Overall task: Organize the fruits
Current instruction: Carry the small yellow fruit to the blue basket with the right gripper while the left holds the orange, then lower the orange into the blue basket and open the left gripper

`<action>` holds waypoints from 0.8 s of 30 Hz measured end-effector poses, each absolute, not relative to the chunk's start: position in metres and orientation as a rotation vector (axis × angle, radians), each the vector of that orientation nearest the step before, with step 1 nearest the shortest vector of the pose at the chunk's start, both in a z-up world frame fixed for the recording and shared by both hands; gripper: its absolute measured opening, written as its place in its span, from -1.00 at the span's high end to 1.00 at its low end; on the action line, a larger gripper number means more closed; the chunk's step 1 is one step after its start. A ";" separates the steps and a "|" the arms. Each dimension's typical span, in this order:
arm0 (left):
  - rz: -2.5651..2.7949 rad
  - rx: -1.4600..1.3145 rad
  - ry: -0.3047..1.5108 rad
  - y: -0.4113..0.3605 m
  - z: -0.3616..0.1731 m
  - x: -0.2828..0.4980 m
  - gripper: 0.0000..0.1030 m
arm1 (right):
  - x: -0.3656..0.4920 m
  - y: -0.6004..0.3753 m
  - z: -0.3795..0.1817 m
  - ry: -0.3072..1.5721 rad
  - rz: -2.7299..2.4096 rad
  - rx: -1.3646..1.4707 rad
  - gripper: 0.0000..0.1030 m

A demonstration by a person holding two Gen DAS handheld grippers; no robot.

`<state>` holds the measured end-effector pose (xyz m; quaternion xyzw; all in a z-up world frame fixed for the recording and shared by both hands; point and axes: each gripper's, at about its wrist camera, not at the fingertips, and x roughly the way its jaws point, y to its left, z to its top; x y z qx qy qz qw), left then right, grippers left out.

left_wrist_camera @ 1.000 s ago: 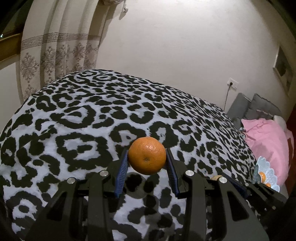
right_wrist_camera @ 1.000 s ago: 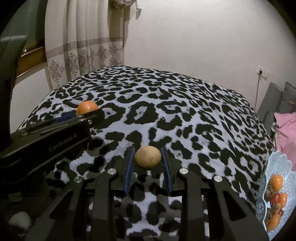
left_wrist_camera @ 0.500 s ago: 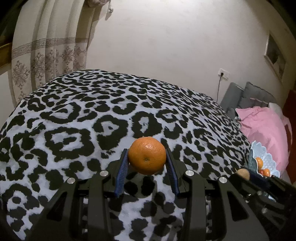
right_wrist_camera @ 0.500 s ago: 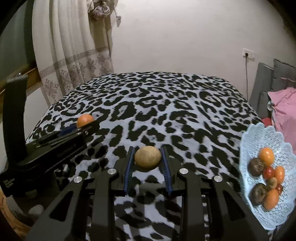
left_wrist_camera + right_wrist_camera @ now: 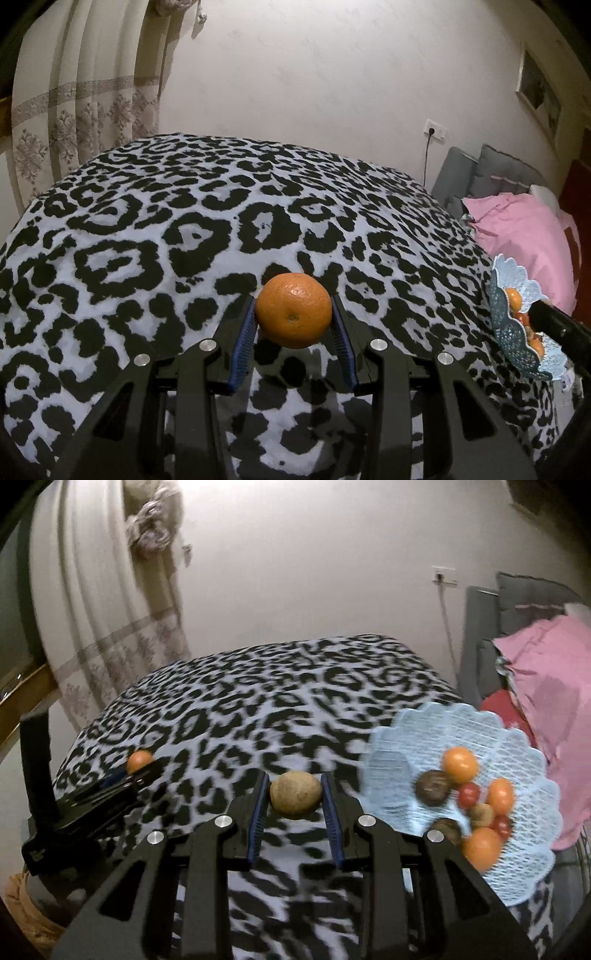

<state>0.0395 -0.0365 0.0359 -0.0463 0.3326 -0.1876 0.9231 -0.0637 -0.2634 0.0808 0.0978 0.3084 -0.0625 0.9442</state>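
An orange [image 5: 293, 310] hangs above the leopard-print bed [image 5: 184, 229], with my left gripper [image 5: 293, 325] shut on it between blue pads. In the right wrist view my right gripper [image 5: 295, 805] is shut on a round tan-brown fruit [image 5: 294, 794], just left of a pale blue lace-pattern basket [image 5: 406, 746]. That basket holds several orange, red and brown fruits. The same basket [image 5: 517, 273] shows at the right edge of the left wrist view, where part of the right gripper's black body [image 5: 561, 332] crosses it. The left gripper and its orange [image 5: 138, 760] appear at the left of the right wrist view.
The bed [image 5: 258, 701] stretches back to a white wall. A curtain [image 5: 74, 110] hangs at the back left. Pink bedding [image 5: 554, 701] and grey cushions [image 5: 491, 170] lie to the right. A wicker basket [image 5: 26, 904] sits low at the left of the bed.
Both grippers have swung right, each keeping its fruit. The blue basket has come much closer and further into the right wrist view. The right gripper's body now overlaps the basket in the left wrist view.
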 end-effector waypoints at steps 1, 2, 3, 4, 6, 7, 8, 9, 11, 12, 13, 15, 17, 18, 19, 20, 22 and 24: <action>-0.385 -0.093 0.683 -0.037 0.036 0.039 0.23 | -0.066 -0.271 0.080 0.628 -0.144 0.209 0.43; -0.384 -0.090 0.682 -0.038 0.036 0.039 0.23 | -0.069 -0.277 0.079 0.629 -0.161 0.217 0.43; -0.382 -0.088 0.682 -0.038 0.035 0.039 0.23 | -0.073 -0.288 0.078 0.629 -0.185 0.232 0.43; -0.381 -0.087 0.684 -0.039 0.035 0.039 0.23 | -0.074 -0.294 0.077 0.630 -0.197 0.241 0.43; -0.377 -0.085 0.689 -0.039 0.033 0.039 0.23 | -0.078 -0.309 0.075 0.629 -0.227 0.261 0.43; -0.375 -0.085 0.691 -0.040 0.033 0.038 0.23 | -0.079 -0.314 0.075 0.628 -0.235 0.264 0.43; -0.372 -0.086 0.696 -0.040 0.032 0.038 0.23 | -0.080 -0.318 0.075 0.626 -0.243 0.267 0.43; -0.374 -0.090 0.701 -0.039 0.032 0.038 0.23 | -0.080 -0.323 0.074 0.623 -0.250 0.274 0.43; -0.381 -0.106 0.721 -0.039 0.029 0.039 0.23 | -0.079 -0.330 0.072 0.628 -0.254 0.296 0.43; -0.381 -0.108 0.726 -0.039 0.029 0.039 0.23 | -0.079 -0.334 0.072 0.629 -0.257 0.306 0.43; -0.378 -0.105 0.729 -0.039 0.028 0.039 0.23 | -0.078 -0.337 0.071 0.630 -0.260 0.309 0.43; -0.373 -0.100 0.727 -0.040 0.028 0.039 0.23 | -0.077 -0.343 0.069 0.634 -0.264 0.317 0.43; -0.370 -0.100 0.728 -0.041 0.029 0.038 0.23 | -0.079 -0.349 0.067 0.635 -0.263 0.339 0.42; -0.370 -0.102 0.729 -0.041 0.029 0.038 0.23 | -0.080 -0.353 0.066 0.631 -0.267 0.354 0.39; -0.370 -0.102 0.730 -0.042 0.030 0.037 0.23 | -0.081 -0.356 0.066 0.626 -0.272 0.364 0.36; -0.373 -0.103 0.732 -0.043 0.031 0.036 0.23 | -0.083 -0.359 0.066 0.620 -0.278 0.373 0.33; -0.383 -0.102 0.730 -0.047 0.033 0.033 0.23 | -0.088 -0.365 0.068 0.595 -0.298 0.391 0.02; -0.404 -0.097 0.725 -0.053 0.037 0.028 0.23 | -0.094 -0.371 0.070 0.571 -0.316 0.404 -0.14</action>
